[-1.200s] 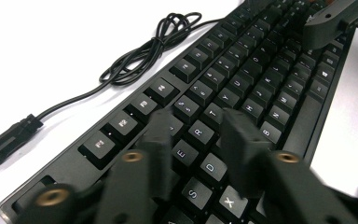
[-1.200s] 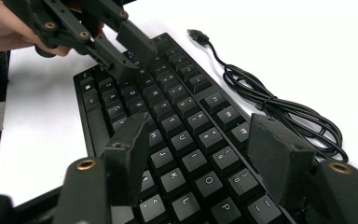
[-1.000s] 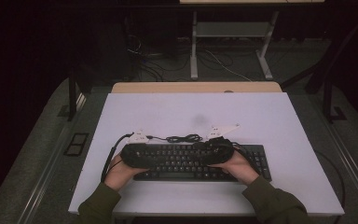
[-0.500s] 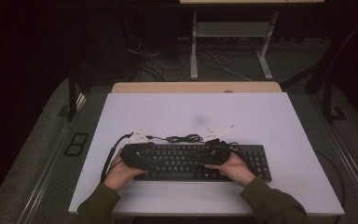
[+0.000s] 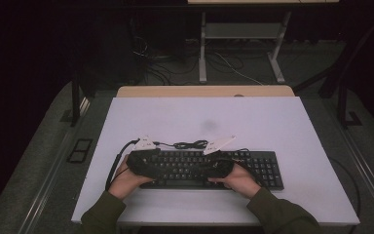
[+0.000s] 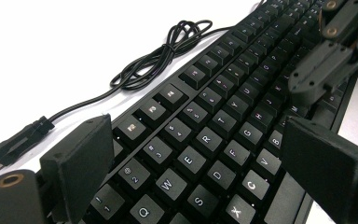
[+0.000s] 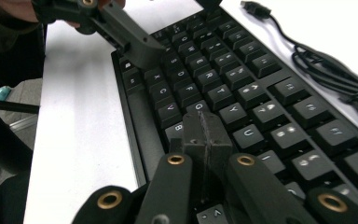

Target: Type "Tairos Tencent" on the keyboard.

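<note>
We read key legends on the black keyboard (image 6: 223, 121). In the left gripper view: Q, W, E, R, T, Y, then S, D, F, G, then X, C, V, B, plus digits 1, 2, 3 (upper rows too small to tell). In the right gripper view: G, Y, U, V, B, R, D, C.

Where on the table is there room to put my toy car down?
The wide white stretch of the table beyond the keyboard and its coiled cable is bare. So is the strip right of the keyboard. It is crowded over the keys, where the left gripper and right gripper sit.
</note>
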`<state>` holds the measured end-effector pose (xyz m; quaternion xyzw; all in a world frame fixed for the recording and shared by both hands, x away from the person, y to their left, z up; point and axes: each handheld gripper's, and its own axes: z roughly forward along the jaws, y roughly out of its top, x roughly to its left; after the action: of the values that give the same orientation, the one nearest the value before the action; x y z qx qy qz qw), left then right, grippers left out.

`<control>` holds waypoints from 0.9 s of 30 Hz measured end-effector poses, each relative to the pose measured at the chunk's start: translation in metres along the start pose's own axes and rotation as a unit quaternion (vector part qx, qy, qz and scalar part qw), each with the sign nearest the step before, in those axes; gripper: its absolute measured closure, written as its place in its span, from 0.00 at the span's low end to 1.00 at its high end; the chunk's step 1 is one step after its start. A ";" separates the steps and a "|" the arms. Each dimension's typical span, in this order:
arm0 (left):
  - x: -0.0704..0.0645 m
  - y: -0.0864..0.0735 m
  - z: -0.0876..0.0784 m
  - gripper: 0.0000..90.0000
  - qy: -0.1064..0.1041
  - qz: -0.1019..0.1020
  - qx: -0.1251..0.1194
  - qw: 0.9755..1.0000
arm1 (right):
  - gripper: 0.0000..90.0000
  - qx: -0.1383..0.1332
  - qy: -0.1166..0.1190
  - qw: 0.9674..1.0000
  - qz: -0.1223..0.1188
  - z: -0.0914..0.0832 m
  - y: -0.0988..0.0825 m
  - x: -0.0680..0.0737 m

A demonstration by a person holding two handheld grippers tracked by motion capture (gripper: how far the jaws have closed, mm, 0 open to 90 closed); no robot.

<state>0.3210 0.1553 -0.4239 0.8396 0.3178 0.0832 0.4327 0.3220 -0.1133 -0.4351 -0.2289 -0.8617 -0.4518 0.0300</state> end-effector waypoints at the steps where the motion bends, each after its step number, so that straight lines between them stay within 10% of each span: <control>1: 0.000 0.000 0.000 0.10 0.000 0.001 0.000 1.000 | 0.99 0.002 0.002 1.000 0.001 0.001 0.000 0.001; 27: 0.000 0.001 -0.002 0.16 0.002 -0.001 -0.007 1.000 | 0.95 -0.001 -0.003 1.000 0.001 0.000 0.001 0.001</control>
<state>0.3207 0.1567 -0.4219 0.8362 0.3187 0.0871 0.4376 0.3216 -0.1127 -0.4345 -0.2308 -0.8612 -0.4520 0.0278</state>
